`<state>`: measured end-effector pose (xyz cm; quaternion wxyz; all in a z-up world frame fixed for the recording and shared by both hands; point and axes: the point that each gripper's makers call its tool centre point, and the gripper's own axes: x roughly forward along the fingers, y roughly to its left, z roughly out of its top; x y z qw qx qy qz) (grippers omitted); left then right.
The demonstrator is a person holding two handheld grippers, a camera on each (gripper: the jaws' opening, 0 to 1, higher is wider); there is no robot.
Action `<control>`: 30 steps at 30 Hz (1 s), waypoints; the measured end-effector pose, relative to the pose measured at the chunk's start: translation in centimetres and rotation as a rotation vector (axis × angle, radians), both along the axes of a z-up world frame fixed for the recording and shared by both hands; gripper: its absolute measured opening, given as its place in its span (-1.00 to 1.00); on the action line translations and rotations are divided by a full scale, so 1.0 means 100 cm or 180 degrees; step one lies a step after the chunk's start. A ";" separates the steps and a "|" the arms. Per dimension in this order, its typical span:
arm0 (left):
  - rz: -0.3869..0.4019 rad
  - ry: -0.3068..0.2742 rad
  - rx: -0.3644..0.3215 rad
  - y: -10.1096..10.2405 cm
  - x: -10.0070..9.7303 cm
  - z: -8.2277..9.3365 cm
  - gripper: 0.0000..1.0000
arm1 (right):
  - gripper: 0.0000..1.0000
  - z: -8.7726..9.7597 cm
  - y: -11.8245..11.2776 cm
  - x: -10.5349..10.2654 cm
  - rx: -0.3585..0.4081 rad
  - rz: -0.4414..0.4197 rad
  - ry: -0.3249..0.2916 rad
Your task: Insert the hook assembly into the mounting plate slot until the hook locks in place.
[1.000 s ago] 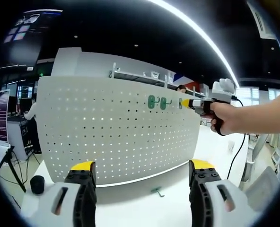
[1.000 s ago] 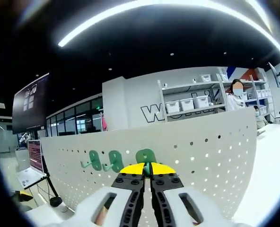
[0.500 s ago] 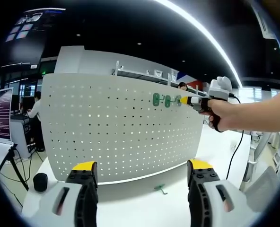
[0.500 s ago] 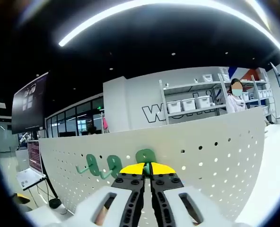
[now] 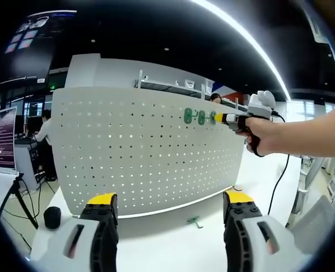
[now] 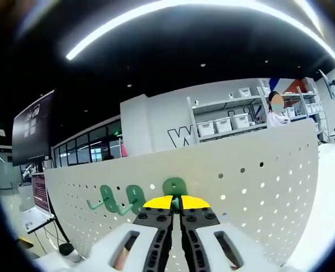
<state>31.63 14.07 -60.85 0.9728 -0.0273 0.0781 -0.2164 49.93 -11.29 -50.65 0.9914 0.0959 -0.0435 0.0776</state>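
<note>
Pegboard (image 5: 145, 153) walls the front (open tabletop (image 5: 167, 243) before it), loose hook (image 5: 194, 220) there.

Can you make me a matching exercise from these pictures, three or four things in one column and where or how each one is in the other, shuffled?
Things:
1. right gripper
2. left gripper
3. loose green hook
4. two green hooks

States:
A. lying on the white table in front of the pegboard
B. open, holding nothing
C. already hanging side by side on the pegboard
D. shut on a green hook held against the pegboard

Pairs: 1-D, 2-B, 3-A, 4-C
</note>
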 end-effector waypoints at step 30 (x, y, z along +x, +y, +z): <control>0.0027 -0.0025 -0.0027 0.002 -0.001 0.002 0.53 | -0.59 0.003 0.007 -0.013 0.0276 0.0221 -0.0175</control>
